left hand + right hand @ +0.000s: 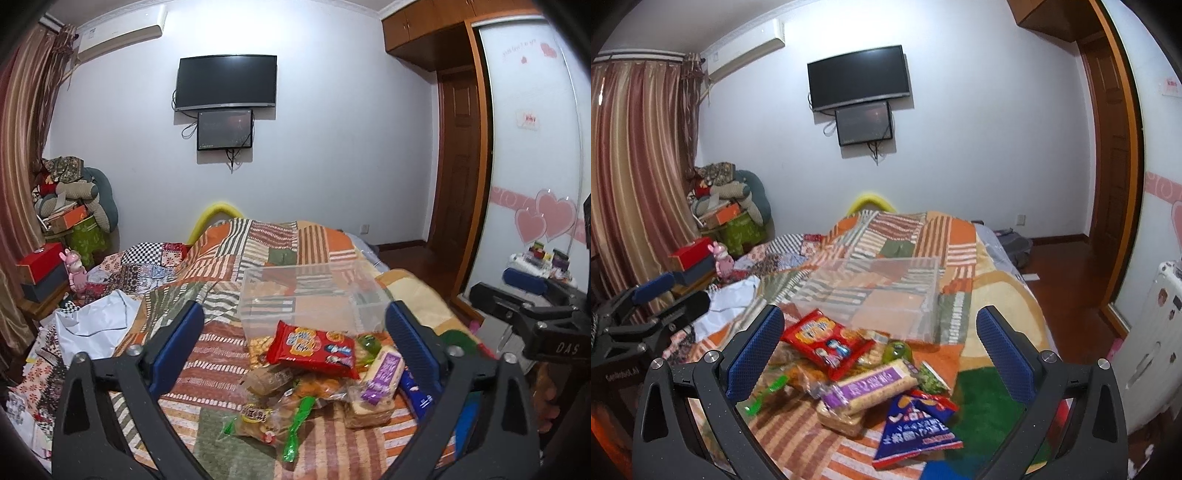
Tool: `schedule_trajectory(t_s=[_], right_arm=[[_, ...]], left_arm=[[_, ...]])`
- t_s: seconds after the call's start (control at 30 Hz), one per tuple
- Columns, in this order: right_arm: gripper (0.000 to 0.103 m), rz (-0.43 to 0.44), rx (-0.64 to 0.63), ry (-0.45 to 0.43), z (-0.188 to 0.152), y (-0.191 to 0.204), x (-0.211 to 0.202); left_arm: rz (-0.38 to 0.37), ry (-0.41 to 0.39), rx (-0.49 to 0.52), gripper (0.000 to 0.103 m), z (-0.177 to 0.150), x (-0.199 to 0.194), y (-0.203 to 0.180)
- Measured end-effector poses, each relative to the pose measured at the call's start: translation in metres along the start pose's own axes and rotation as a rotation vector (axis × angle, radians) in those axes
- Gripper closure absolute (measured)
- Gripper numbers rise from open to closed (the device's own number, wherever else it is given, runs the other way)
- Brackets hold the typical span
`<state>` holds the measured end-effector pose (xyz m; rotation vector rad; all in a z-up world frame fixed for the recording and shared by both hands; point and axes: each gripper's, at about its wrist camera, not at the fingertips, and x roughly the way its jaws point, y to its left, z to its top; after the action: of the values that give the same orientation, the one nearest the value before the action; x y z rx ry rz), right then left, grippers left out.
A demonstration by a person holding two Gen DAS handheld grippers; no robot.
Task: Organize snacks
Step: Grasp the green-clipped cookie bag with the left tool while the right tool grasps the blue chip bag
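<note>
**Snack pile: handling**

The snacks [314, 373] lie heaped on the bed [229, 354], before the clear bin [314, 299]. Packets are light, crinkly, slippery: pinch a sealed edge. Both your hand-held grippers, left [295, 345] and right [879, 350], stand apart, empty.

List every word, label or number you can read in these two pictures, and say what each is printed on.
"DAS": on the black body of the right tongs.
Red snack packet: print too blurred to read.
Purple-labelled wafer pack: characters unreadable.
Blue snack bag: characters too blurred.
Left tongs: faint lettering, unreadable.
Wardrobe door writing: too small.
</note>
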<state>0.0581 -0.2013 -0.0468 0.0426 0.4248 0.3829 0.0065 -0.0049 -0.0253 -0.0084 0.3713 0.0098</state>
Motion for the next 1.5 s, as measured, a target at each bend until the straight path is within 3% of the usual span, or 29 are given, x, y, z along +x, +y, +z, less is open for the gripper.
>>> schedule_trajectory(t_s=[0.1,0.2,0.33,0.63,0.8,0.93,1.17,1.3,1.4,1.5], right_arm=[[0.007,-0.02,-0.015,0.039,-0.008,-0.005,0.006],[0.015,-0.021,-0.016,0.099,-0.019,-0.012,0.014],[0.021,-0.009,-0.008,0.176,-0.032,-0.02,0.024],[0.021,0.026,0.061,0.377,-0.07,-0.038,0.052],[0.021,0.047,0.117,0.437,-0.081,-0.047,0.062],[0.021,0.059,0.138,0.47,-0.086,-0.05,0.068],[0.019,0.027,0.137,0.497,-0.092,-0.053,0.076],[0.019,0.058,0.153,0.526,-0.093,-0.052,0.086],[0.022,0.089,0.17,0.572,-0.097,-0.05,0.094],[0.033,0.072,0.155,0.576,-0.1,-0.048,0.092]], left_arm=[[-0.001,0.061,0.011,0.021,-0.009,0.012,0.004],[-0.013,0.127,-0.006,0.024,-0.021,0.025,0.011],[-0.013,0.206,-0.026,0.025,-0.037,0.041,0.019],[-0.049,0.404,-0.127,0.024,-0.081,0.084,0.039],[-0.083,0.471,-0.161,0.02,-0.096,0.098,0.04],[-0.079,0.514,-0.179,0.013,-0.108,0.11,0.039],[-0.018,0.545,-0.159,0.012,-0.119,0.127,0.04],[-0.02,0.566,-0.19,0.012,-0.125,0.133,0.049],[-0.023,0.584,-0.223,0.013,-0.13,0.137,0.057],[-0.026,0.571,-0.233,0.018,-0.131,0.136,0.06]])
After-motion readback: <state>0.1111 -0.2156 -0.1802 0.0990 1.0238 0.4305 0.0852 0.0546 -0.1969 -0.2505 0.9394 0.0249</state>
